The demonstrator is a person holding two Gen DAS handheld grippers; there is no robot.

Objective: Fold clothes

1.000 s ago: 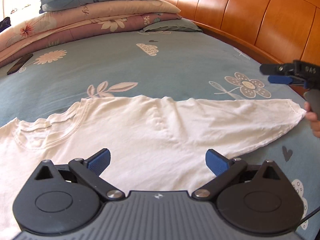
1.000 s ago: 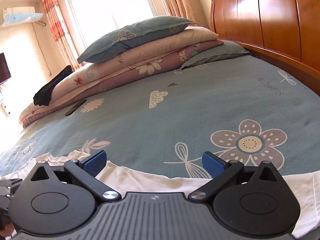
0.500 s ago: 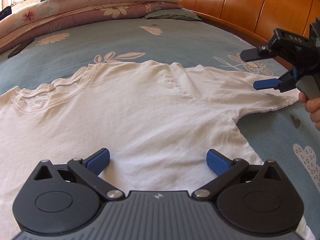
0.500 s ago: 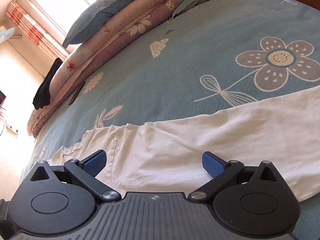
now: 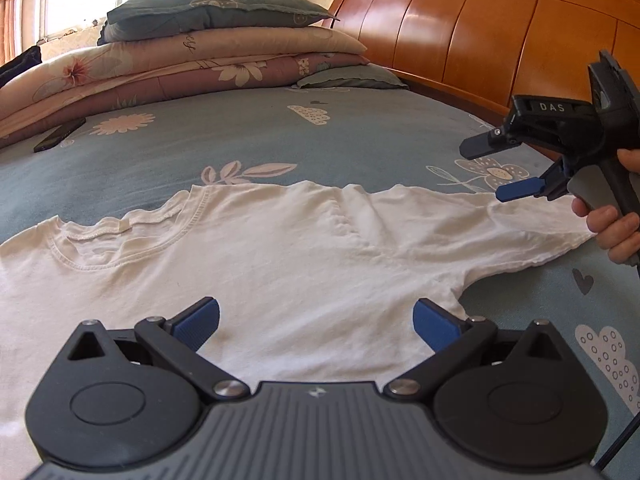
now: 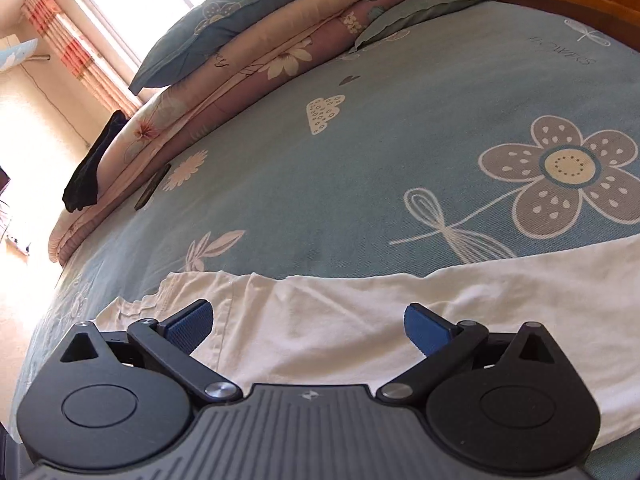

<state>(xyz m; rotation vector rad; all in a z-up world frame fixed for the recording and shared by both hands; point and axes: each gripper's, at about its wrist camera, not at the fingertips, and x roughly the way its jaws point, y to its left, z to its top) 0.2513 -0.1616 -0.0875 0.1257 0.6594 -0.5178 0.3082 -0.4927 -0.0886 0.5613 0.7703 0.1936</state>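
One white T-shirt (image 5: 280,264) lay spread flat on the blue flowered bedsheet (image 5: 240,136), collar away from the headboard (image 5: 480,32). Over its body the left gripper (image 5: 316,322) hovered, spread wide and empty. Above the headboard-side sleeve (image 5: 520,232), the right gripper (image 5: 496,172) gaped wide too, holding nothing.

Bedsheet (image 5: 240,136) beyond the T-shirt (image 5: 280,256) lies open; stacked quilts (image 5: 192,68) obstruct far left, headboard (image 5: 480,36) far right.
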